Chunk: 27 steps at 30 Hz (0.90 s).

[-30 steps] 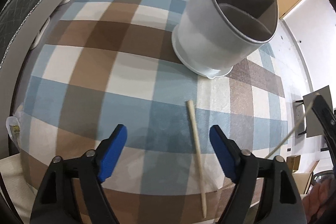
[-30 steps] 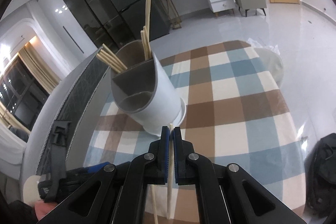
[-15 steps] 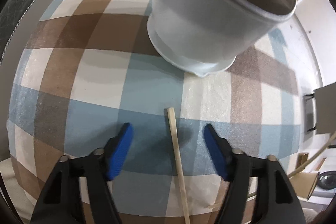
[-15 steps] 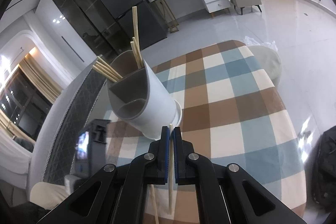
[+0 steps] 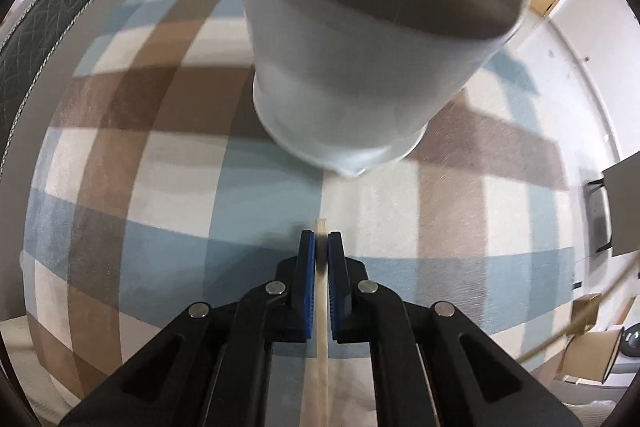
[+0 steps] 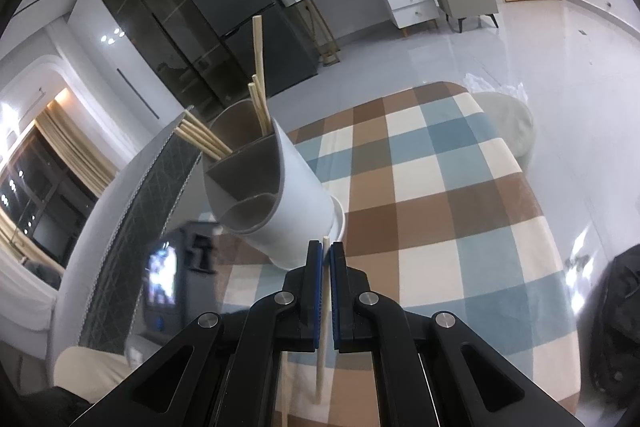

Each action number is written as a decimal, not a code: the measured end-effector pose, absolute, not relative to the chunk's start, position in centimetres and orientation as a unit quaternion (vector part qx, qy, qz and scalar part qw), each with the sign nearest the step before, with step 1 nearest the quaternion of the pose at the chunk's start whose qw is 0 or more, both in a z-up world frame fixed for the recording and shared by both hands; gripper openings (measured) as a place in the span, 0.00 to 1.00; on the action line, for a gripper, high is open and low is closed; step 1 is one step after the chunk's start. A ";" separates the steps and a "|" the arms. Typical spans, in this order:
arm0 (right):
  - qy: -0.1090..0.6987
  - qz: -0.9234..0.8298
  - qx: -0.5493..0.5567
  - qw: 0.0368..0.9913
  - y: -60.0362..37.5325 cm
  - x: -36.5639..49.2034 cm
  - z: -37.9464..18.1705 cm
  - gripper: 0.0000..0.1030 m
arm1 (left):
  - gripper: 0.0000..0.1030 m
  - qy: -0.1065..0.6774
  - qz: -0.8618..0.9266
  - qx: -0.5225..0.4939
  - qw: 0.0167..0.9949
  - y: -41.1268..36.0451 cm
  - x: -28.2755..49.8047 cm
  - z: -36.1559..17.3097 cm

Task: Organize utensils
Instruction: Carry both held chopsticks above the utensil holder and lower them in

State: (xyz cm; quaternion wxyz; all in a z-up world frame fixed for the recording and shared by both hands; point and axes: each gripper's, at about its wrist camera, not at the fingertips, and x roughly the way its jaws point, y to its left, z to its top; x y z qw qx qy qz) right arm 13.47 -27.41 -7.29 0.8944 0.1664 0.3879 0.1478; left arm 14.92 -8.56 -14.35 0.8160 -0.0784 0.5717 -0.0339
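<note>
My left gripper (image 5: pixel 321 247) points steeply down at the checked cloth (image 5: pixel 160 163), its black arms fanning out from the bottom of the left wrist view. Its jaws have just been closing, and the blue pads (image 5: pixel 307 267) now pinch a pale wooden chopstick (image 5: pixel 321 291). The stick runs straight up the gap between them, its blunt tip poking just past the fingertips and its length trailing back under the gripper toward the bottom edge. It lies along the cloth, though I cannot tell whether it has lifted clear of the fabric.

Just ahead of that tip stands the white utensil holder (image 5: pixel 360 67), upright on the cloth, blurred and filling the top of the view. Its base sits near the chopstick's tip but apart from it.

My right gripper (image 6: pixel 325 259) points down at a shallower slant. Its pads are clenched on a second chopstick (image 6: pixel 323 327), which stands nearly upright between them; the top end shows just above the fingertips and the lower end hangs down over the cloth. Beyond it, the holder's divided compartments are visible, with several chopsticks (image 6: pixel 258 83) already leaning out of the far sections. The nearer rounded compartment looks empty.
</note>
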 end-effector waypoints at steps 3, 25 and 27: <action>0.382 0.150 0.161 0.898 -27.1 13.1 -7.1 0.03 | 0.02 0.533 -0.057 -0.091 0.839 -7.7 13.8 -11.7; 0.295 0.146 0.087 0.940 -22.2 6.6 -4.6 0.03 | 0.01 0.365 -0.134 -0.049 0.920 -5.5 6.9 -3.4; 0.288 0.143 0.084 0.943 -22.0 6.2 -4.3 0.03 | 0.01 0.369 -0.136 -0.044 0.918 -5.3 6.8 -3.3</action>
